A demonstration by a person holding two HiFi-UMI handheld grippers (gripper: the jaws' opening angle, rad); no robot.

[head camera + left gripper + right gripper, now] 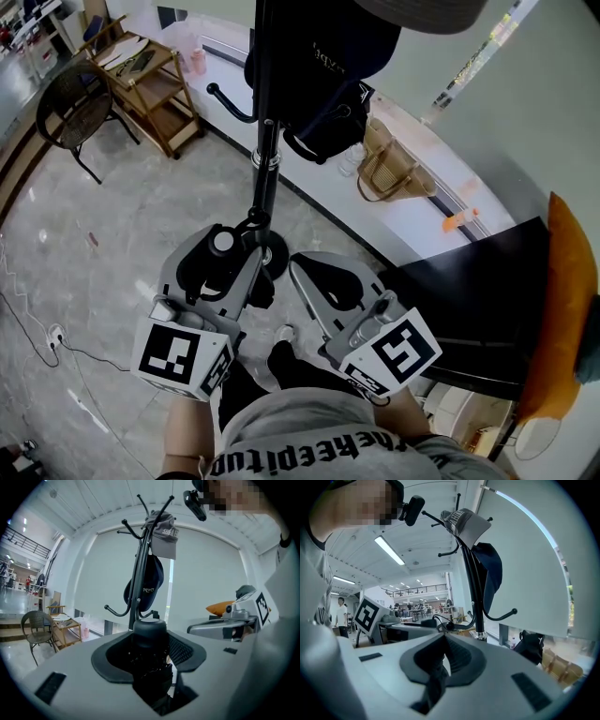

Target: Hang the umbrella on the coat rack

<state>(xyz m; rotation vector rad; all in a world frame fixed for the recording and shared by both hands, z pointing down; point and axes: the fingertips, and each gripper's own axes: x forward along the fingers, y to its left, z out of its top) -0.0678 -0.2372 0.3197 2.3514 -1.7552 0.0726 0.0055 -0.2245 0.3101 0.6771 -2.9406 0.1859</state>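
A black folded umbrella (150, 641) with a round end cap (222, 242) stands between the jaws of my left gripper (228, 265), which is shut on it. The black coat rack (265, 141) rises straight ahead of both grippers, its pole (138, 576) close behind the umbrella. A grey cap (164, 536) and a navy cap (147, 587) hang on its upper hooks; the lower curved hooks (115, 611) are bare. Beside the left one, my right gripper (322, 284) is shut with nothing in it, and its black pads (440, 660) meet. The rack's pole (475, 592) stands just beyond it.
A rattan chair (70, 103) and a wooden trolley (145, 70) stand at the far left. A woven bag (389, 169) sits on the window ledge behind the rack. To the right are a black table (478, 300) and an orange cushion (567, 300). A cable (52, 337) lies on the marble floor.
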